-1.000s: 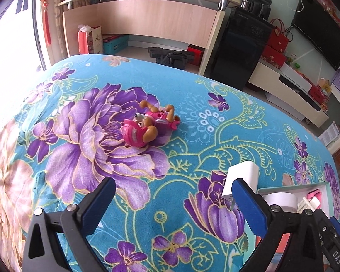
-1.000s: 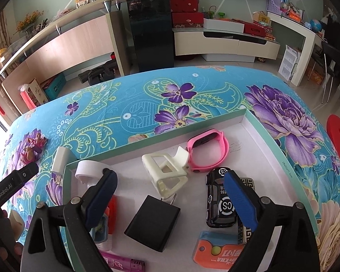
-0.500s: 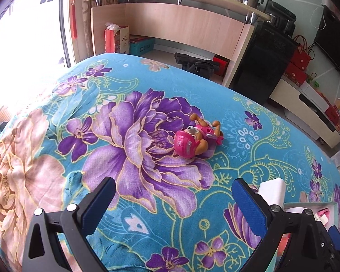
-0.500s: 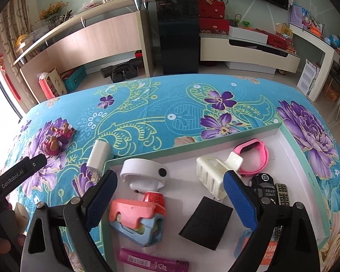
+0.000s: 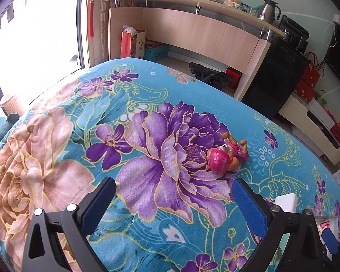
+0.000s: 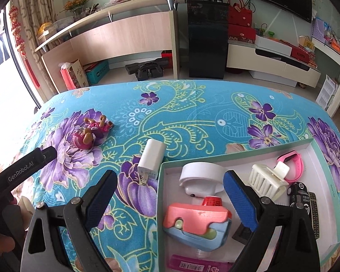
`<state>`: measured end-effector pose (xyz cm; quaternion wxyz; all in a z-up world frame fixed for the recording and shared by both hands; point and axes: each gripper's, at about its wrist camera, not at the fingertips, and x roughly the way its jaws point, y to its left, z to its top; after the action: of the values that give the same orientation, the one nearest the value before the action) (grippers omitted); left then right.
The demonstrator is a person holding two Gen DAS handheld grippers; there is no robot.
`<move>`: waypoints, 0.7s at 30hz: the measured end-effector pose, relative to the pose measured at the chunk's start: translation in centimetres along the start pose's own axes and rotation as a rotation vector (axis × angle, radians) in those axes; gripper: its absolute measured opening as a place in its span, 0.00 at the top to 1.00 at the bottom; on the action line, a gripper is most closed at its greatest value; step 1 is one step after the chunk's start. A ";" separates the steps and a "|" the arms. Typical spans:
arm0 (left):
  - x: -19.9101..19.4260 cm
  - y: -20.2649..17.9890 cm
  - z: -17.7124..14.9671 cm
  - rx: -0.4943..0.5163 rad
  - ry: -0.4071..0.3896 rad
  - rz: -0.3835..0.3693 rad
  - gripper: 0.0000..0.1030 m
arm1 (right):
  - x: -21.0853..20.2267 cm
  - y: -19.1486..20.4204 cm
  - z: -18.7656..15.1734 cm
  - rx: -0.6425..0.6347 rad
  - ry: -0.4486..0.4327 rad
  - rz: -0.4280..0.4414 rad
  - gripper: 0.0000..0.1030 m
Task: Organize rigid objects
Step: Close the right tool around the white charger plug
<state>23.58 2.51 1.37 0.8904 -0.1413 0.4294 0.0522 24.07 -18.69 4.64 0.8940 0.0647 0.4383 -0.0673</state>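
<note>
Left gripper (image 5: 174, 201): jaws wide apart, empty, above the floral cloth (image 5: 56, 158). Right gripper (image 6: 170, 195): jaws wide apart, empty, over the box's (image 6: 321, 158) left rim. Pink toy (image 5: 224, 156) lies on the cloth, well left of the box. White charger (image 6: 150, 158) lies just outside the box's left wall. Box holds a pink band (image 6: 292, 163), white clip (image 6: 266, 182) and other items.

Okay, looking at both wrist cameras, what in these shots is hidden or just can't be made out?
- Black flat item, right wrist view: mostly behind a finger of the right hand-held gripper.
- Purple packet, right wrist view: cut by the bottom edge; print too small to read.
- Box, left wrist view: only a corner shows beside the left hand-held gripper.
- Pink toy dog, left wrist view: helmet faces the camera, face barely visible.
</note>
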 end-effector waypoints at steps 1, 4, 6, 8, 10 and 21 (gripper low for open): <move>0.0 0.2 0.1 -0.006 -0.004 -0.004 0.00 | 0.0 0.3 0.0 -0.005 -0.005 0.005 0.08; 0.2 0.6 0.4 -0.019 -0.010 -0.010 0.00 | 0.1 0.9 0.1 -0.030 -0.018 0.020 0.08; 0.5 0.9 0.6 -0.026 -0.009 -0.013 0.00 | 0.1 1.3 0.0 -0.047 -0.025 0.017 0.08; 0.9 1.2 0.8 -0.035 0.002 -0.027 0.00 | 0.1 1.6 0.0 -0.055 -0.031 0.019 0.08; 1.4 1.5 1.0 -0.052 0.011 -0.038 0.00 | 0.1 1.7 0.1 -0.062 -0.037 0.028 0.08; 4.4 -0.7 1.2 0.024 0.067 -0.133 0.00 | 1.6 1.2 1.0 -0.046 0.001 0.049 0.09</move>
<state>27.34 2.09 -1.21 0.8787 -0.1605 0.4492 -0.0169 26.01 -17.77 4.08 0.8964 0.0549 0.4385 -0.0352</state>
